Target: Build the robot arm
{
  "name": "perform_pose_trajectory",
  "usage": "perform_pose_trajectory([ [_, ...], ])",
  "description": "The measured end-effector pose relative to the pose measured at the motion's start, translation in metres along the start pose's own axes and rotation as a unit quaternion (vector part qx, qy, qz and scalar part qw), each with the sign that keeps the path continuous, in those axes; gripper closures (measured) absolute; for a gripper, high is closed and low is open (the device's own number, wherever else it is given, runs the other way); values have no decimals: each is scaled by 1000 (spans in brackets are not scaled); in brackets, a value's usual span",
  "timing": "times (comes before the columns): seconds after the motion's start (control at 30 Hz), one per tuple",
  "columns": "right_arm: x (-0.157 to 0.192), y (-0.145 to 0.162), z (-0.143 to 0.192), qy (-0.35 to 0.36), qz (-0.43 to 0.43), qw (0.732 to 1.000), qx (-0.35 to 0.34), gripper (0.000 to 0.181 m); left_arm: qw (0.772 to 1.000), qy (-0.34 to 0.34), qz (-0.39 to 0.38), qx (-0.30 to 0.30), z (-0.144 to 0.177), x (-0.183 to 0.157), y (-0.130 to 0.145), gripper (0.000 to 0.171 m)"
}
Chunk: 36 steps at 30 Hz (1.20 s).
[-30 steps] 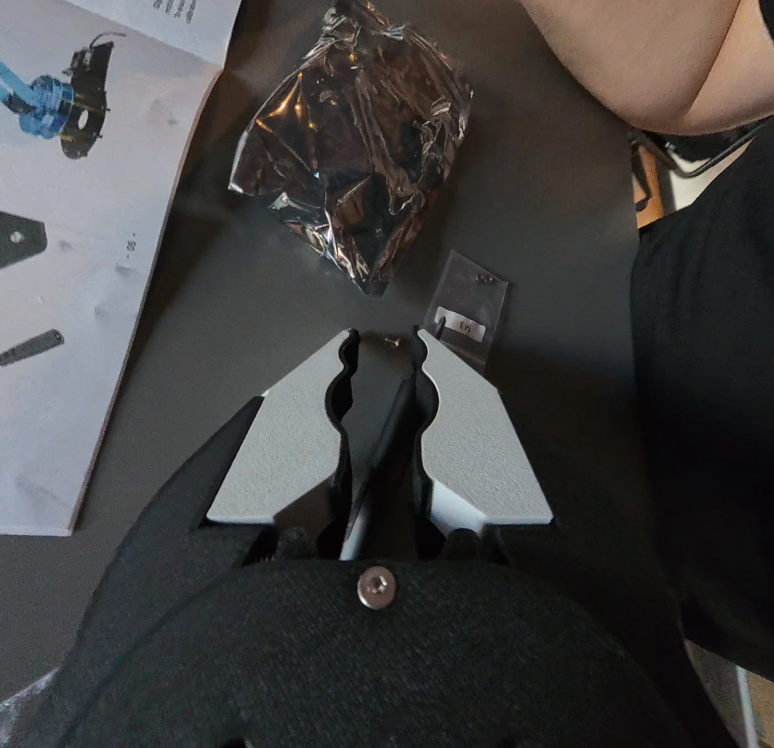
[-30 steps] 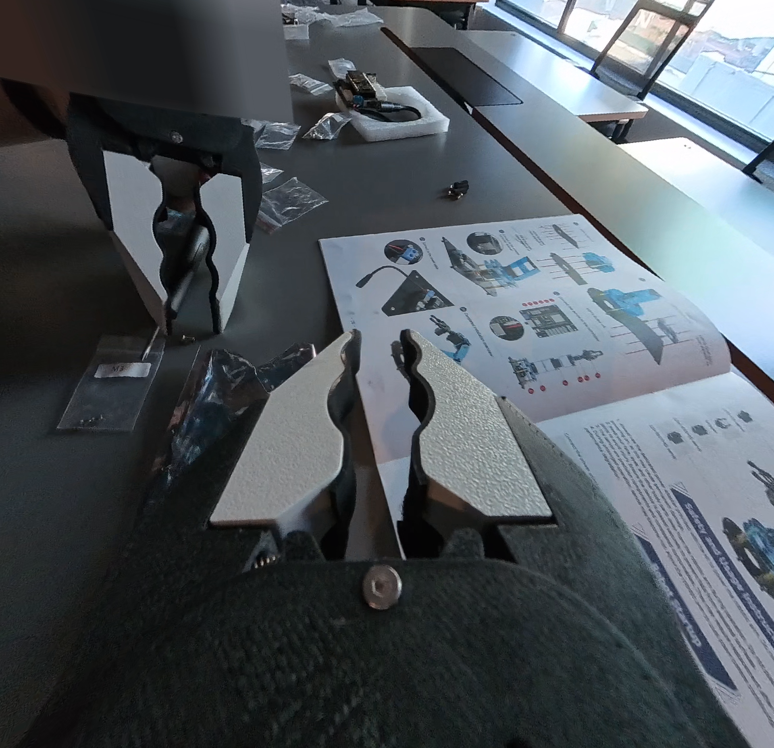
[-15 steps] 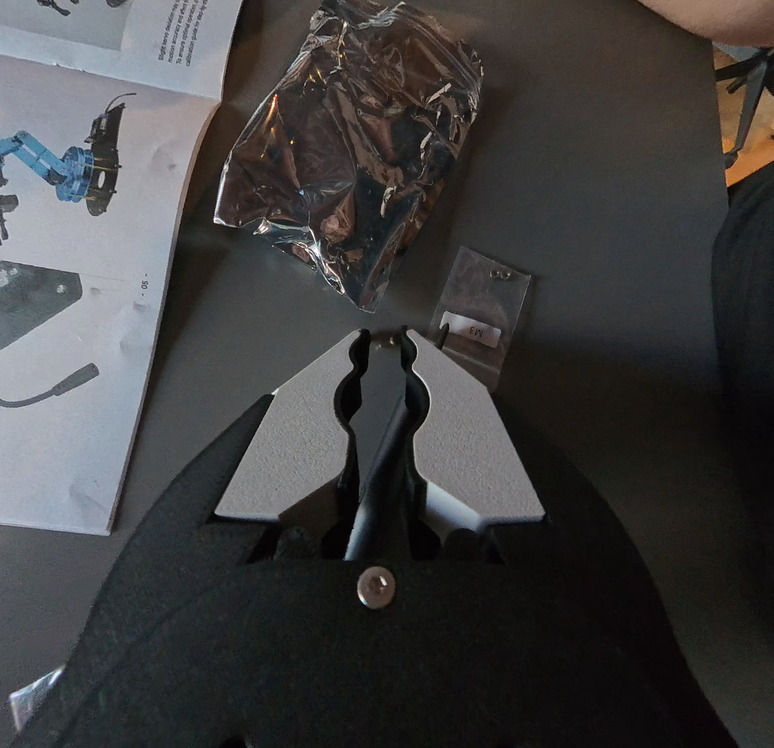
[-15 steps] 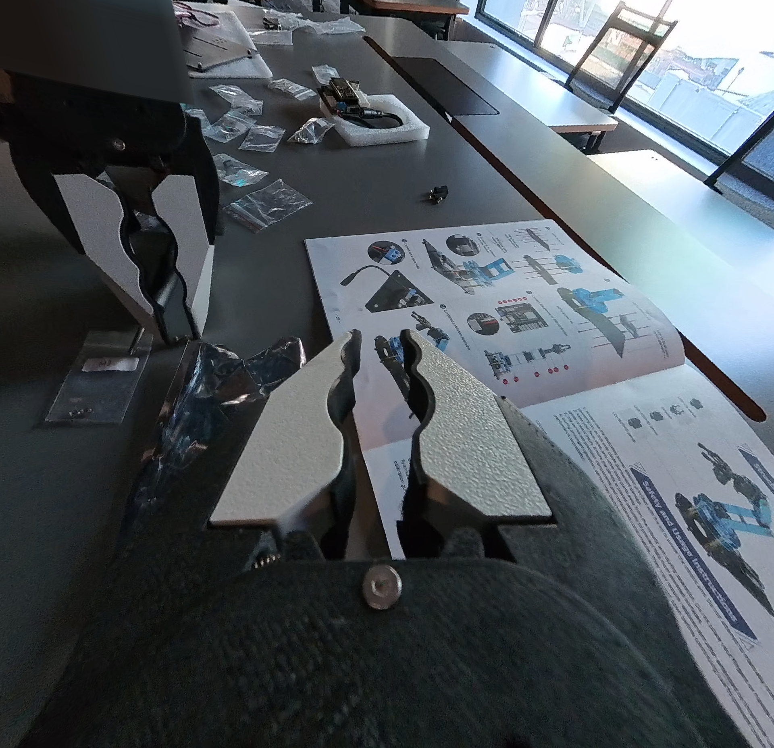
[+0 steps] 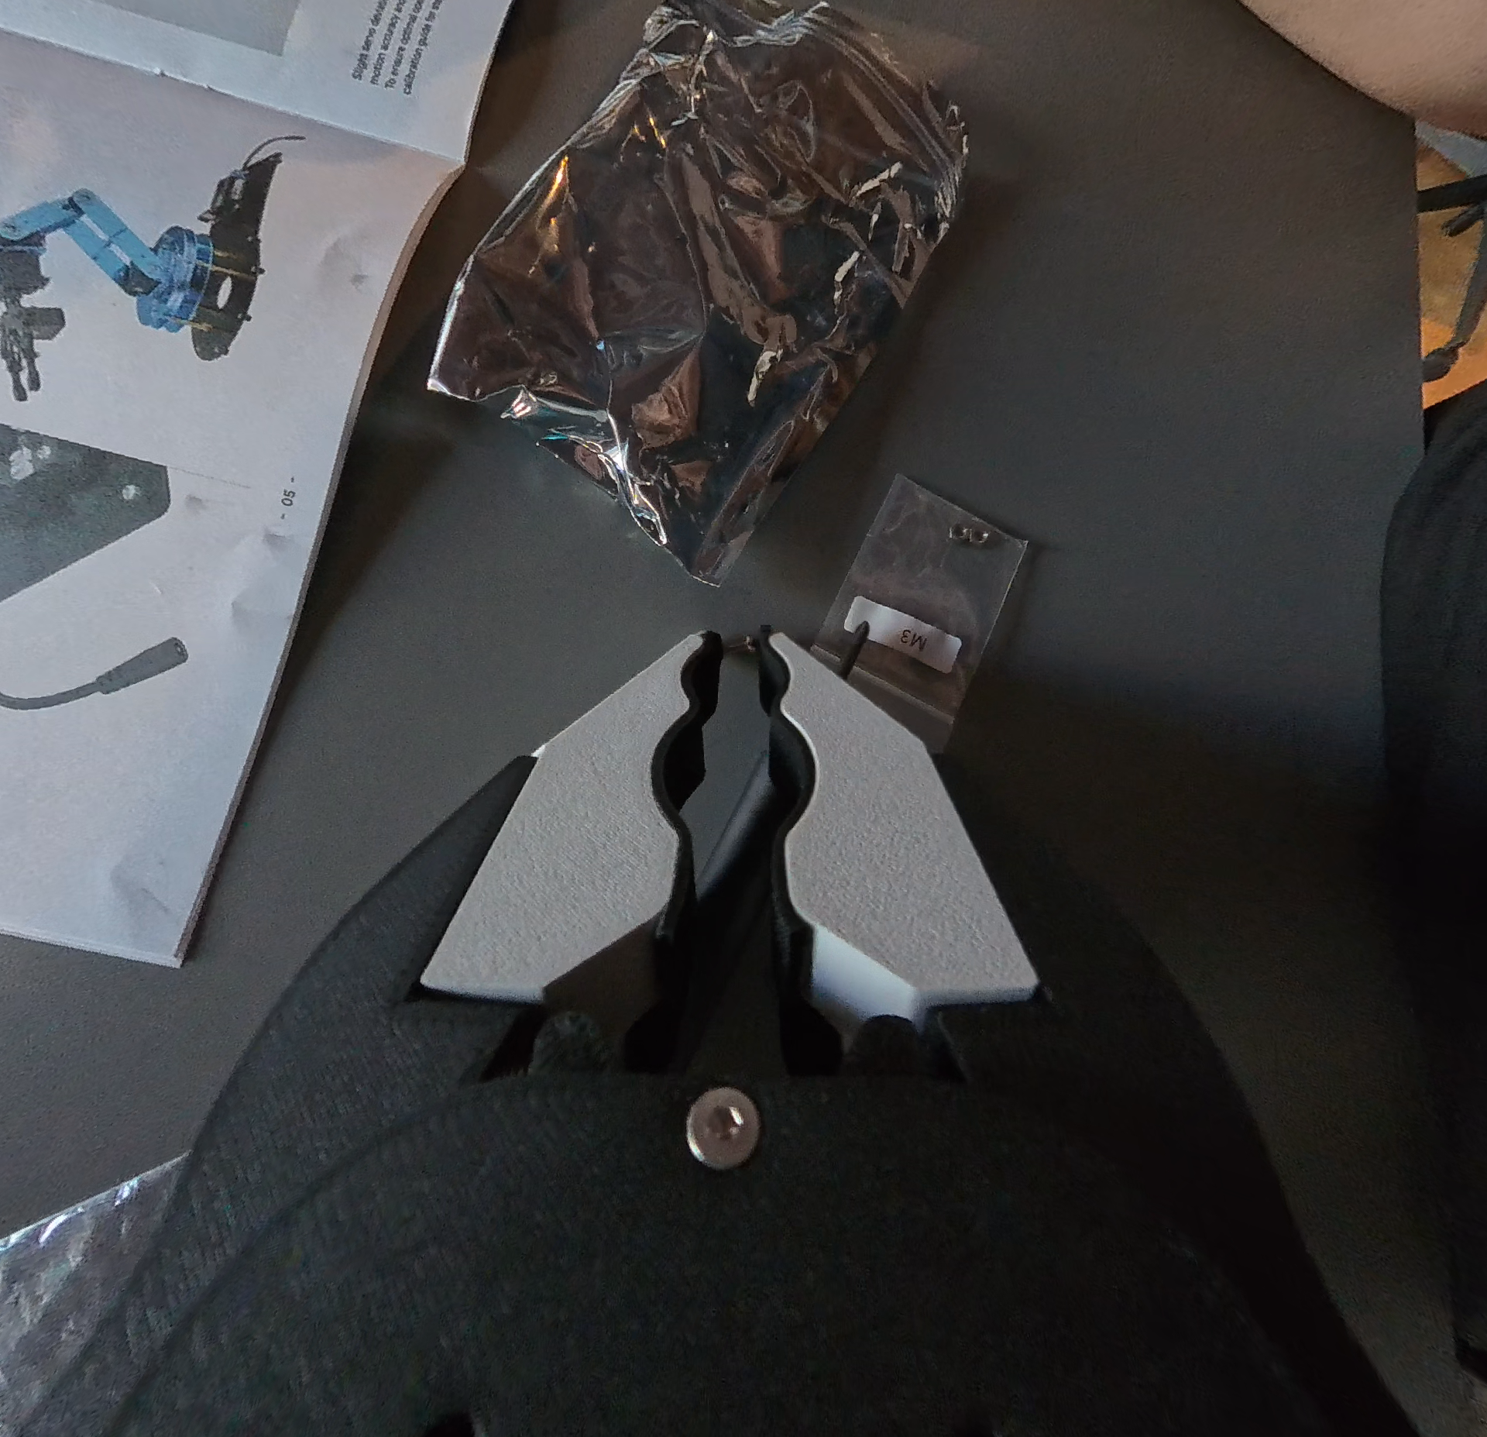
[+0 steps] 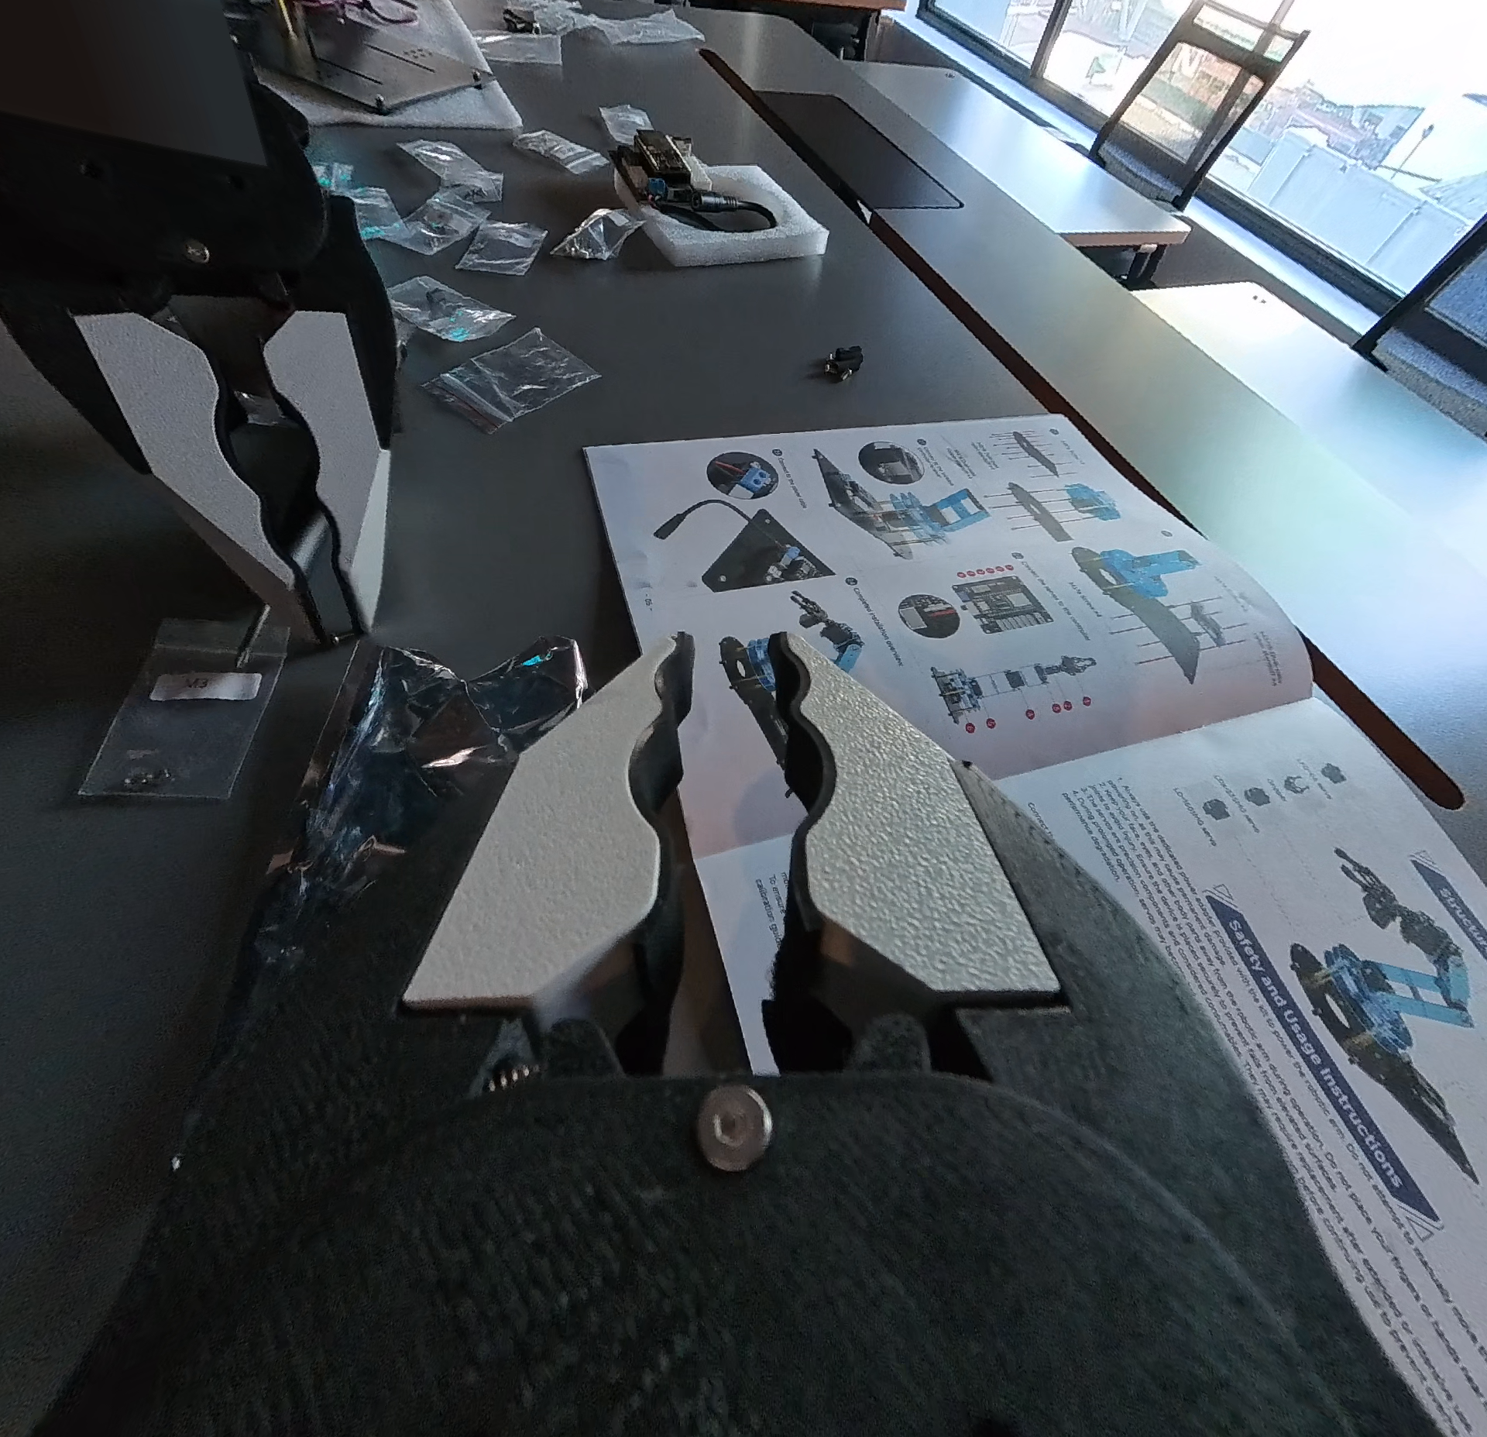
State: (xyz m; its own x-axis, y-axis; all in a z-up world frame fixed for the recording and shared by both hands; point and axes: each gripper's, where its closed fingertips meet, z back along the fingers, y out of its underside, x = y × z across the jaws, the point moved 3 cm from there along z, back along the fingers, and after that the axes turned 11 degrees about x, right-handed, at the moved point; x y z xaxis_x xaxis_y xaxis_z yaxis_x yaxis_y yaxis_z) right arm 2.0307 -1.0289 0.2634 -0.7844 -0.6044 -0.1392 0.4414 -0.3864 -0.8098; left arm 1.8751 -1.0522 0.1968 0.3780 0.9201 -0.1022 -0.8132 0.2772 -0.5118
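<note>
My left gripper points down at the dark table, its jaws nearly together. A dark rod-like tool is clamped aslant between them, and its thin tip rests on a small clear labelled bag. A tiny screw lies on the table right between the fingertips. A crumpled silver foil bag lies just beyond. In the right wrist view the left gripper stands at the left. My right gripper is narrowly open and empty, above the foil bag and an open manual.
The manual lies left of the foil bag. Farther off are several clear parts bags, a white foam block with electronics and a small black part. A person's arm is at the top right. The table edge runs along the right. About 15 cm separates my left fingertips from my right.
My left gripper's jaws have narrowed around the tool, with the tiny screw between the fingertips. The person's arm has drawn back. My right gripper has shifted a little, its jaw gap unchanged.
</note>
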Motion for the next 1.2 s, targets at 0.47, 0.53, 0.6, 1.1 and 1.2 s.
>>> perform_pose_trajectory([
  [0.47,-27,6,19,61,-30,997,-29,162,999,-28,18,-12,5,17,3,166],
  [0.53,-34,8,23,79,-40,995,-39,162,999,-29,26,-16,8,21,3,166],
  [0.6,-42,11,24,108,-47,992,-37,162,999,-21,38,-21,11,22,4,166],
  [1.1,-89,36,28,286,-116,948,-79,163,997,3,74,-7,12,33,13,166],
  [1.2,-91,39,29,287,-123,947,-77,163,997,11,79,-11,12,33,12,166],
])
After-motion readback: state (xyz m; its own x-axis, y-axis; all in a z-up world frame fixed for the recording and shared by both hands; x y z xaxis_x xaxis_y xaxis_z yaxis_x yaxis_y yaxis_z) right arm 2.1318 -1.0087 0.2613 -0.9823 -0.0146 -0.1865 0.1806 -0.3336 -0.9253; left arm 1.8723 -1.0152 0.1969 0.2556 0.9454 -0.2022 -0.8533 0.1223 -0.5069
